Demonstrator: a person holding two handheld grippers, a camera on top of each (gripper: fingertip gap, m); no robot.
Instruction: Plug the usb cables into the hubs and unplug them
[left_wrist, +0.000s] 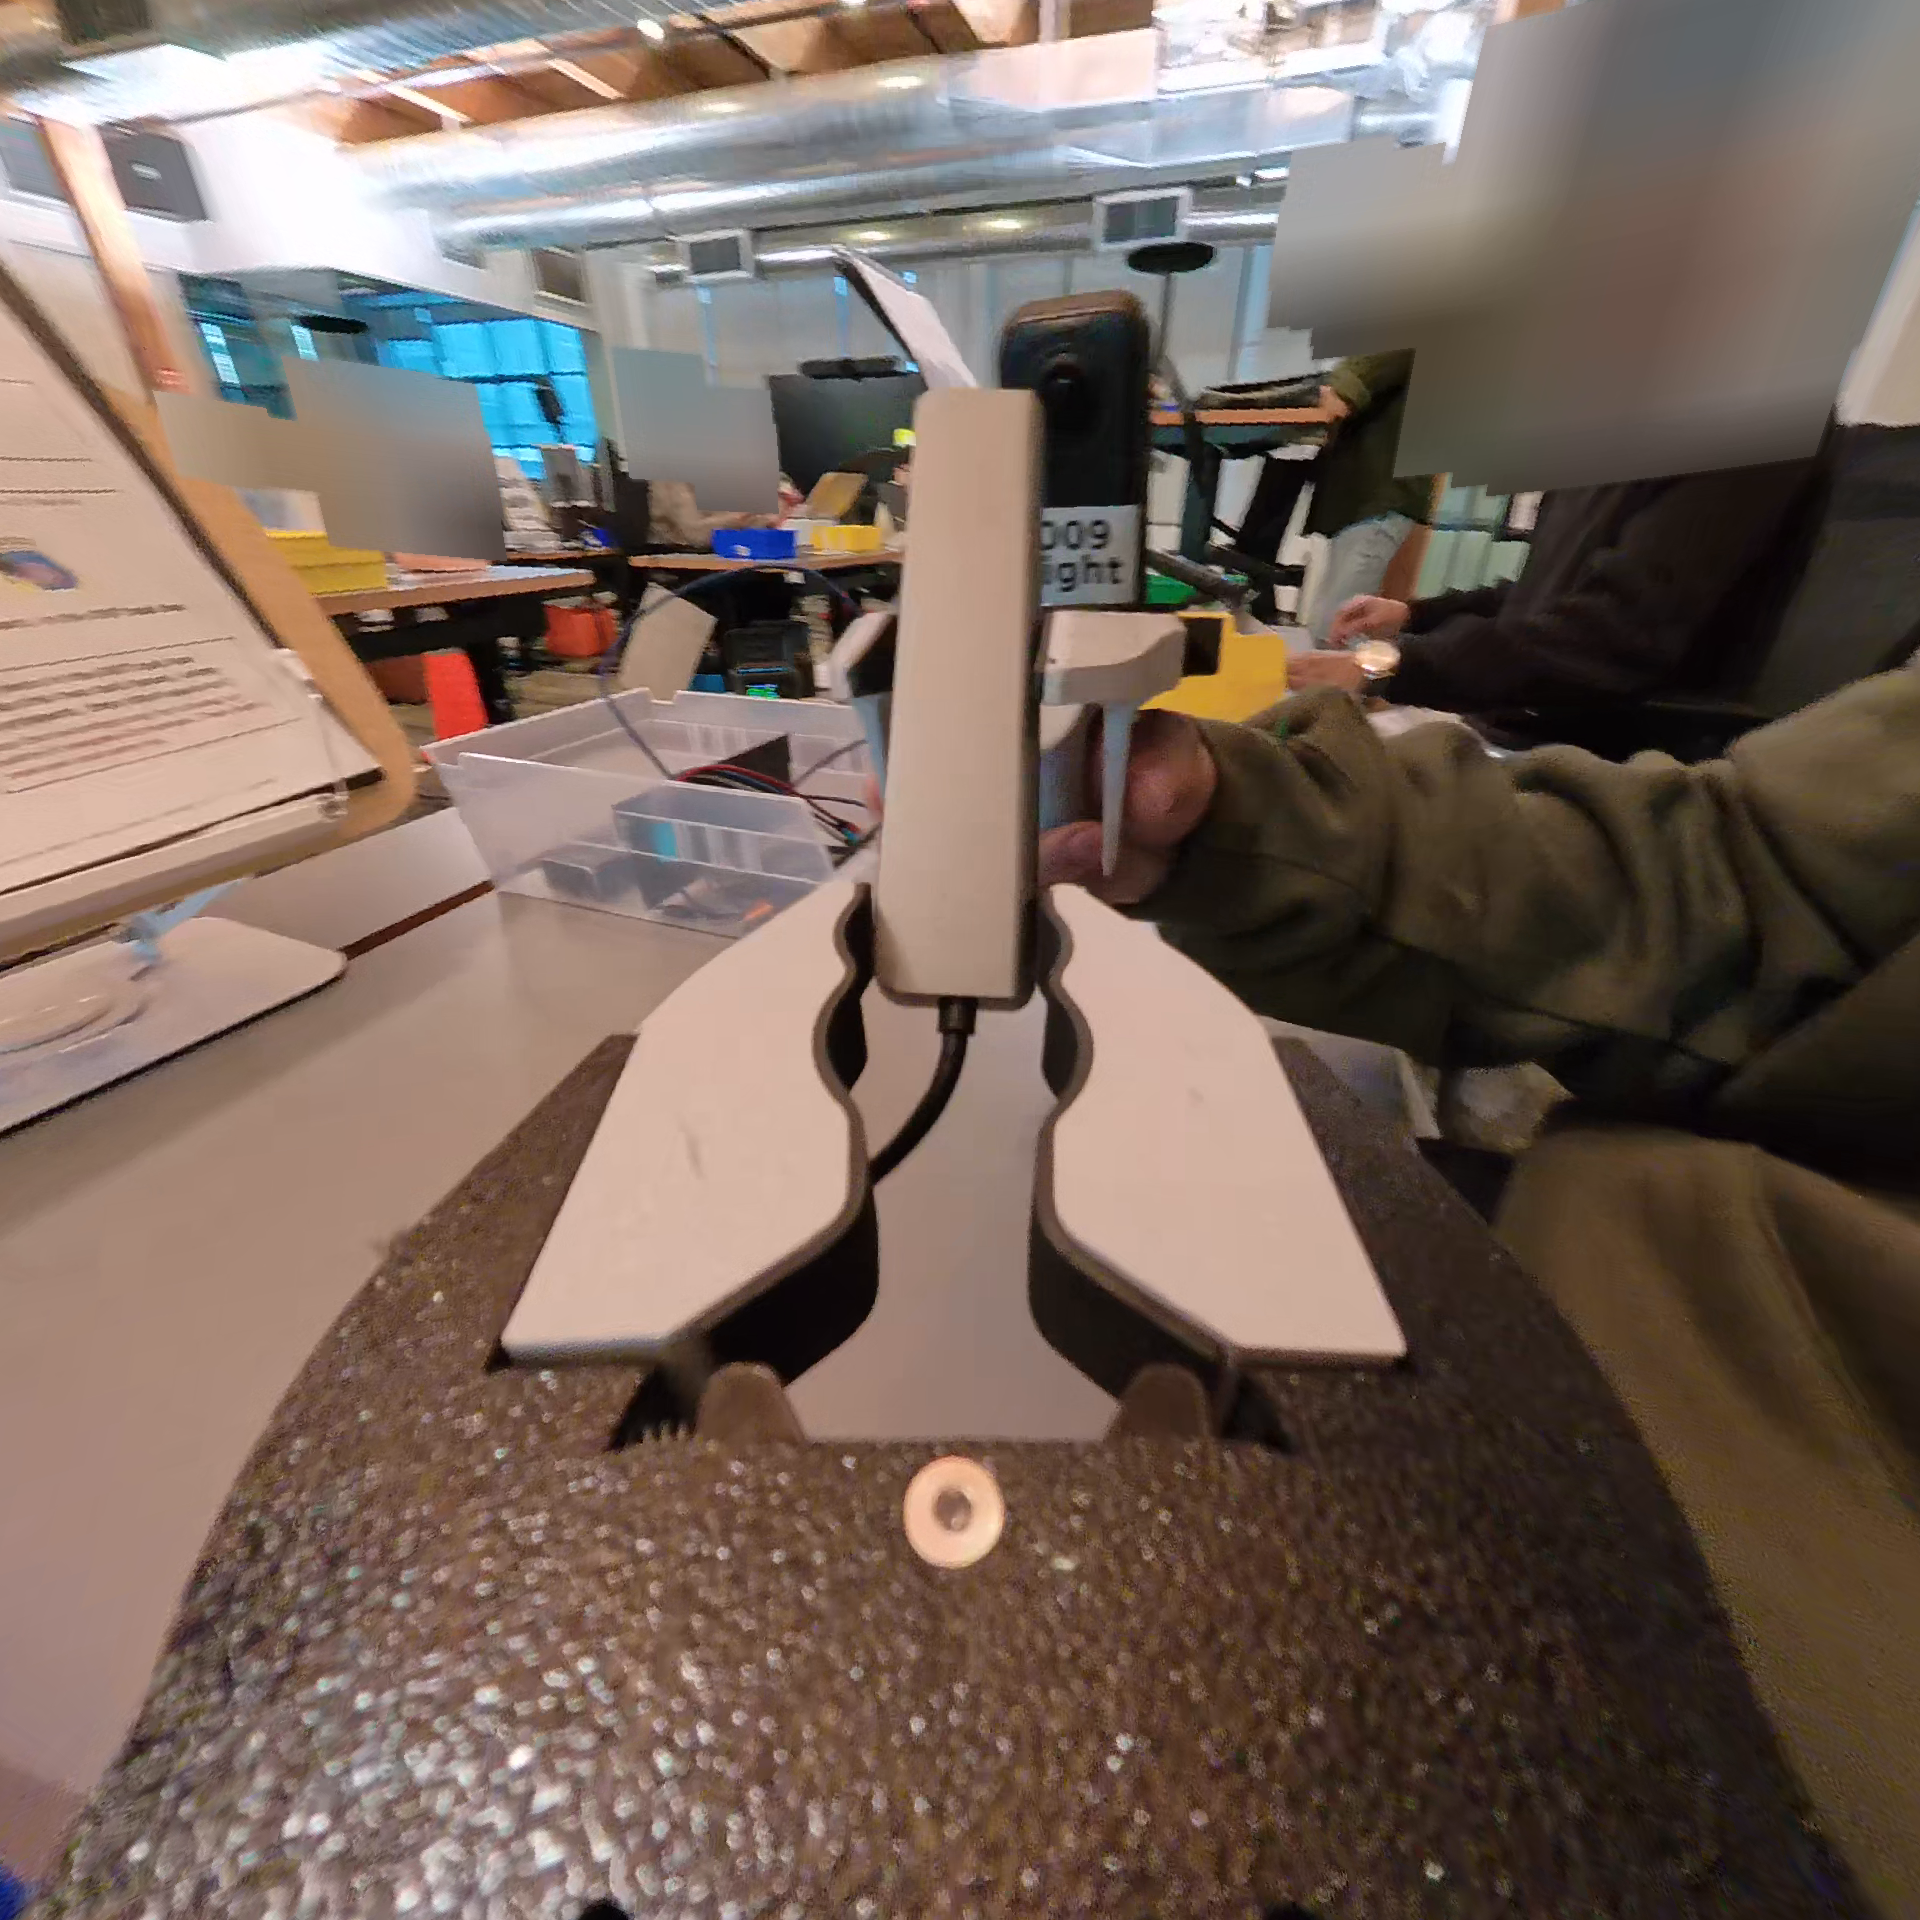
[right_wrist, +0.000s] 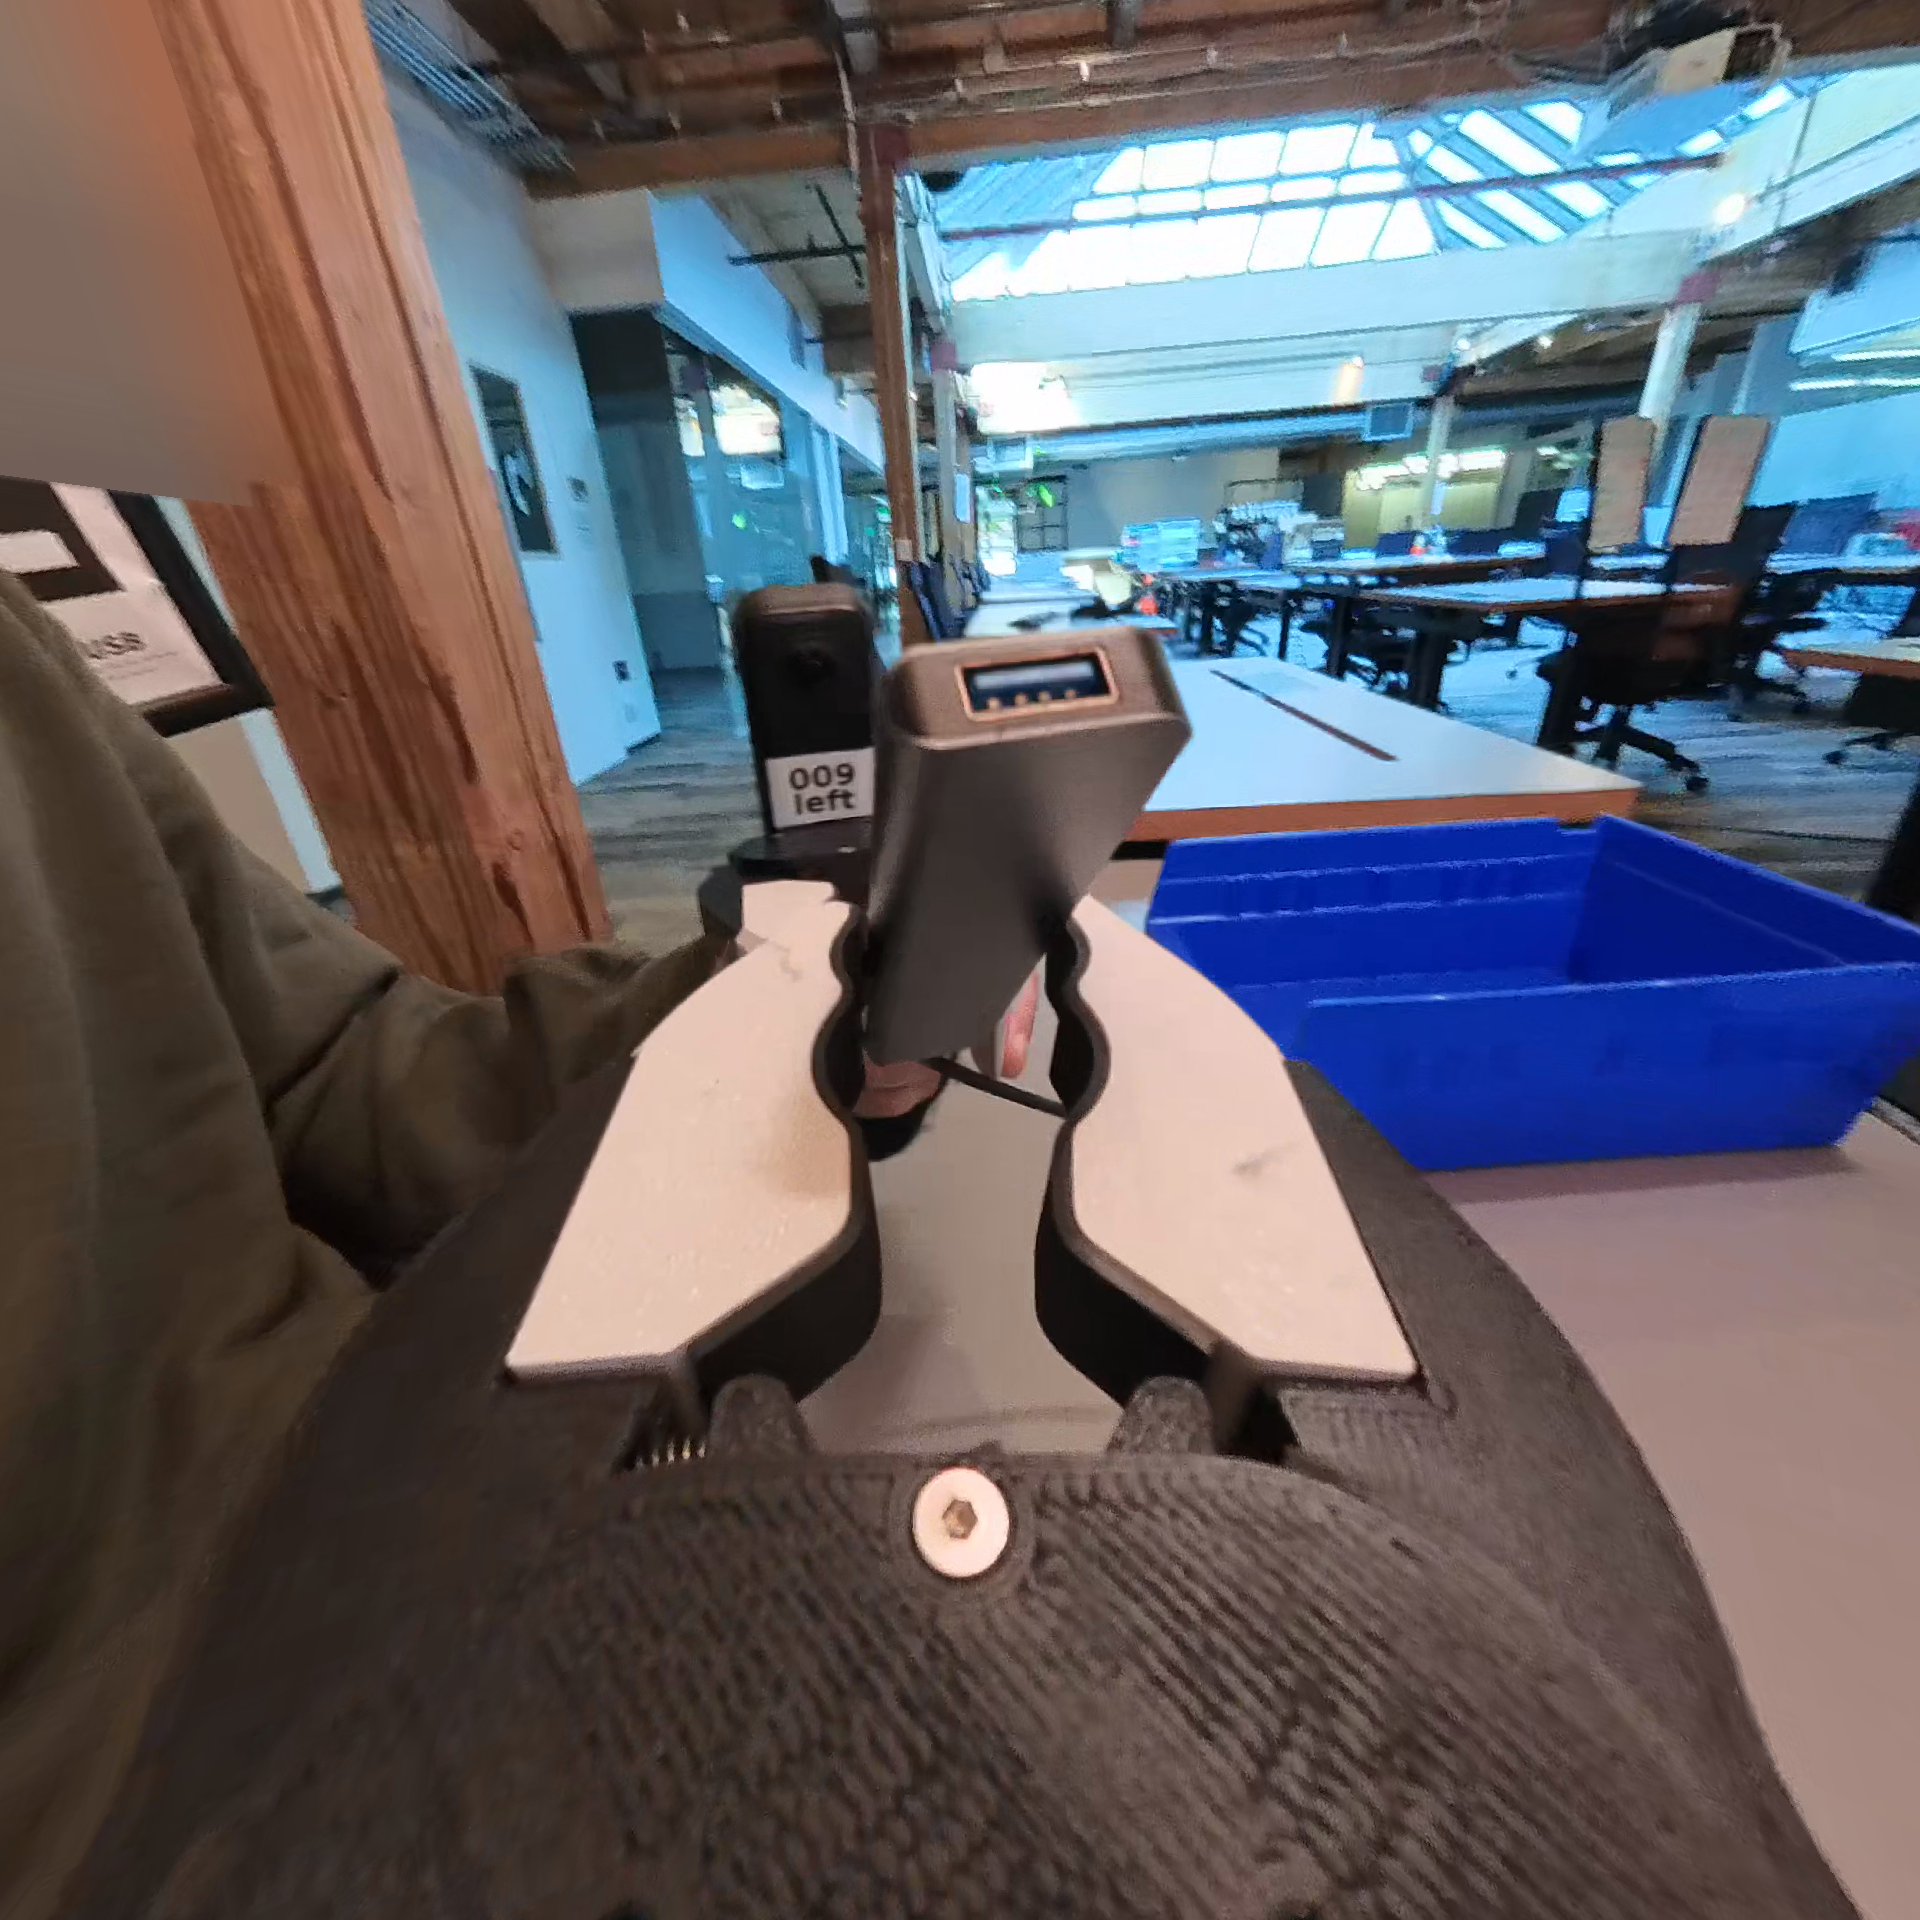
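Note:
In the left wrist view my left gripper (left_wrist: 951, 935) is shut on the lower end of a grey USB hub (left_wrist: 961, 675) that stands upright. The hub's black cable (left_wrist: 925, 1101) hangs from its bottom. In the right wrist view my right gripper (right_wrist: 956, 977) is shut on the lower end of a grey hub (right_wrist: 997, 831) that leans towards the camera. An empty USB port (right_wrist: 1039, 686) shows at its top, and a thin black cable (right_wrist: 1013, 1096) leaves its bottom. The grippers face each other, tips close. It looks like one hub, but I cannot tell for sure. No plug is in view.
A clear plastic tray (left_wrist: 644, 821) with small parts and wires stands on the grey table (left_wrist: 208, 1195) behind the hub. A document stand (left_wrist: 125, 675) is at the left. A blue bin (right_wrist: 1558, 1018) sits to the right. A wooden post (right_wrist: 343, 520) is at the left. Olive sleeves (left_wrist: 1507, 883) hold the grippers. There is about 4 centimeters between the tips of the two grippers.

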